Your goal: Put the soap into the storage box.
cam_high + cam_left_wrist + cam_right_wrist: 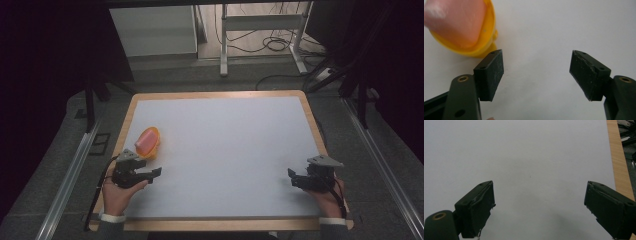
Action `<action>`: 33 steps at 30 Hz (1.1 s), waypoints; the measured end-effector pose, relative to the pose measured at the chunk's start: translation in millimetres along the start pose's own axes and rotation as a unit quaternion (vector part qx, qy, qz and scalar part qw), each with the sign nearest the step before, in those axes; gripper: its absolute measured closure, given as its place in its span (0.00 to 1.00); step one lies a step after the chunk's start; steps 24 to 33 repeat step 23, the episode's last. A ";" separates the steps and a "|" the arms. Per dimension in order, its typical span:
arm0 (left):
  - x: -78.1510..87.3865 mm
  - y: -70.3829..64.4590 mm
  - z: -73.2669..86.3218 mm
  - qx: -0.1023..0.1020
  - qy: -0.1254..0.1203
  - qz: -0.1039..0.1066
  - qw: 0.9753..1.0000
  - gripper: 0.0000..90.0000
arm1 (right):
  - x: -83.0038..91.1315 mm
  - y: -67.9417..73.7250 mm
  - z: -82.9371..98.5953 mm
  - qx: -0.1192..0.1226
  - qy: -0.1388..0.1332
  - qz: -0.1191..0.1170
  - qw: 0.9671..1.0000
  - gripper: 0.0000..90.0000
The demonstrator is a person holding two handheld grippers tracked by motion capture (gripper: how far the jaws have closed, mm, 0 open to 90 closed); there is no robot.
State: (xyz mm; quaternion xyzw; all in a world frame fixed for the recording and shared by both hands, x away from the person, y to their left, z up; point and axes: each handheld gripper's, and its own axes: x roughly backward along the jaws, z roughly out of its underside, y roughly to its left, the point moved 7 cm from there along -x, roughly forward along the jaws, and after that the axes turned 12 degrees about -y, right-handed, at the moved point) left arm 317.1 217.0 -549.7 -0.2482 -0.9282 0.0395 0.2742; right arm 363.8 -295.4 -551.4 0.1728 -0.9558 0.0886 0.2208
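Dim room; grey floor (165,80), white desk frame (260,22), cables (272,45).

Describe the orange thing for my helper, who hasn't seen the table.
Start at the white table with its wooden border and go to its left edge. Just beyond the left claw lies a small orange-yellow bowl holding a pink block. It is the one brightly coloured thing on the white surface.

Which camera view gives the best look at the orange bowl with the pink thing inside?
The left gripper view: the orange bowl is close and large, with the pink thing clearly inside it, though cropped at the edge. The high view shows the whole bowl, but small, beside the open left claw.
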 end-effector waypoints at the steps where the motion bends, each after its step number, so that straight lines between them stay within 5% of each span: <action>1: 0.1 0.4 2.2 0.000 0.001 0.002 1.000 0.31 | 0.0 -0.3 -0.1 0.000 -0.001 0.001 1.000 0.10; 8: 0.4 1.3 11.2 0.003 0.002 -0.001 1.000 0.31 | -0.1 -1.0 -0.1 0.001 -0.001 0.001 1.000 0.10; 33: 3.5 7.0 5.2 0.010 -0.012 0.001 1.000 0.31 | 2.8 7.5 -8.1 0.008 -0.017 -0.014 1.000 0.10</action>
